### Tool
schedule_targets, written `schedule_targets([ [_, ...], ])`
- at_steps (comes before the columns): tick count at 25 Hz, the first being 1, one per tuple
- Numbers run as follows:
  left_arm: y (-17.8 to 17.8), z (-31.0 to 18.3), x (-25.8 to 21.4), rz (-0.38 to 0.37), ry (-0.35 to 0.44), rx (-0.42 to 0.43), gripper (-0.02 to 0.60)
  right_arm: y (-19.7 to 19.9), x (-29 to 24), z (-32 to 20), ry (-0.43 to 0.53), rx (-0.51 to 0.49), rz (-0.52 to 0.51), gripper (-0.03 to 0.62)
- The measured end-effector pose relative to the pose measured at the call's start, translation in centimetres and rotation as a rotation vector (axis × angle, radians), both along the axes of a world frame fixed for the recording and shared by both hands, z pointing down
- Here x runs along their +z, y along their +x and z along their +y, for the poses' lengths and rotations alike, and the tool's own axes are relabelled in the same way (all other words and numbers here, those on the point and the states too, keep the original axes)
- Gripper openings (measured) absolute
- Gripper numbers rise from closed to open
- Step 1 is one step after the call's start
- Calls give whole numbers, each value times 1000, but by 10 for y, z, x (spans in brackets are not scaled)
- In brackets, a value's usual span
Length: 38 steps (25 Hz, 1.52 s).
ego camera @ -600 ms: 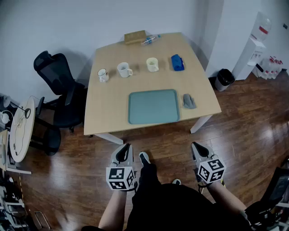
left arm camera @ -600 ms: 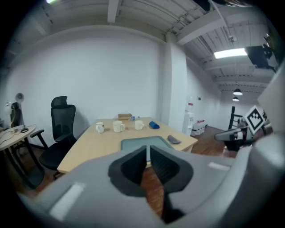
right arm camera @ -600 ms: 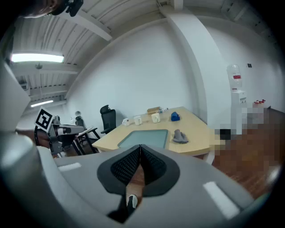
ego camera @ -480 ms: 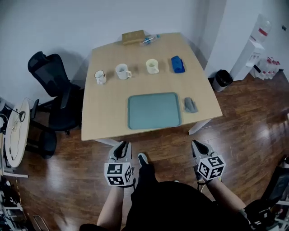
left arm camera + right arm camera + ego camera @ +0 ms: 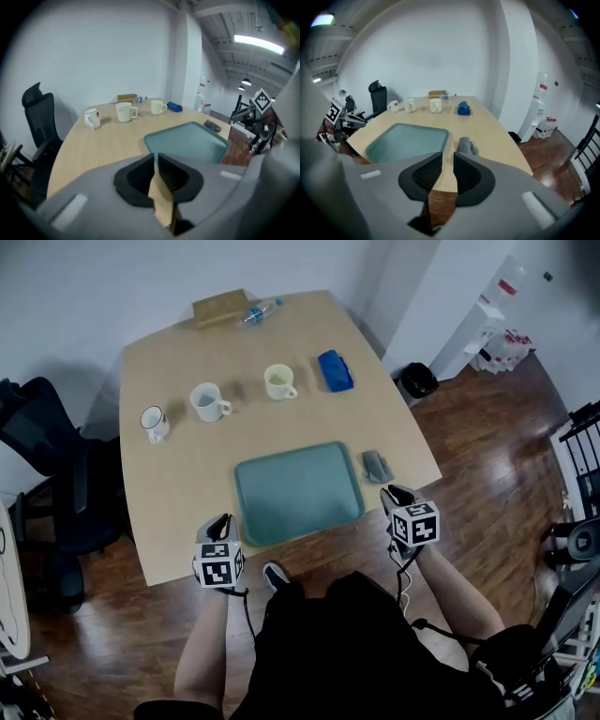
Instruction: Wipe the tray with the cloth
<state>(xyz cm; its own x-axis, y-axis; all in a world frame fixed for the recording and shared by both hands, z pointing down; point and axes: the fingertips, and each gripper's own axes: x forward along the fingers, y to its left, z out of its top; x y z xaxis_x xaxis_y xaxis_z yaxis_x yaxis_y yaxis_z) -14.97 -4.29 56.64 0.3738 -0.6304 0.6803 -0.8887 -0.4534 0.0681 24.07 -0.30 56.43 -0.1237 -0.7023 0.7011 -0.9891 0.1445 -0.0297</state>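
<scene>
The tray was a flat, teal-green rectangle with rounded corners and a low raised rim, its surface plain and matte. It lay on the pale wooden table near the 6 o'clock edge, turned slightly off square. The cloth was a small grey piece bunched into a lump, lying just beside the tray at its 3 o'clock and apart from the rim.

The left gripper hung over the table edge at the tray's 7 o'clock. Its jaws stood only a thin slit apart, with nothing between them. The right gripper hung near the cloth at its 5 o'clock without touching it. Its jaws were held narrowly apart and gripped nothing.

Three mugs stood in a row at the tray's 11 o'clock, well apart from it.
</scene>
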Motion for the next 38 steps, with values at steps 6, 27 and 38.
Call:
schedule_targets([
  [6,21,-16,53,-18,-225,-7,119,42,58,-56,-140,46,18,126],
  [27,32,-10,90,-10,-316,-193,35,-45,97,-146,-140,-157,133,26],
  [38,30,21,90,-47,-305,-44,57,-64,96,-174,-185,-112,210,28],
])
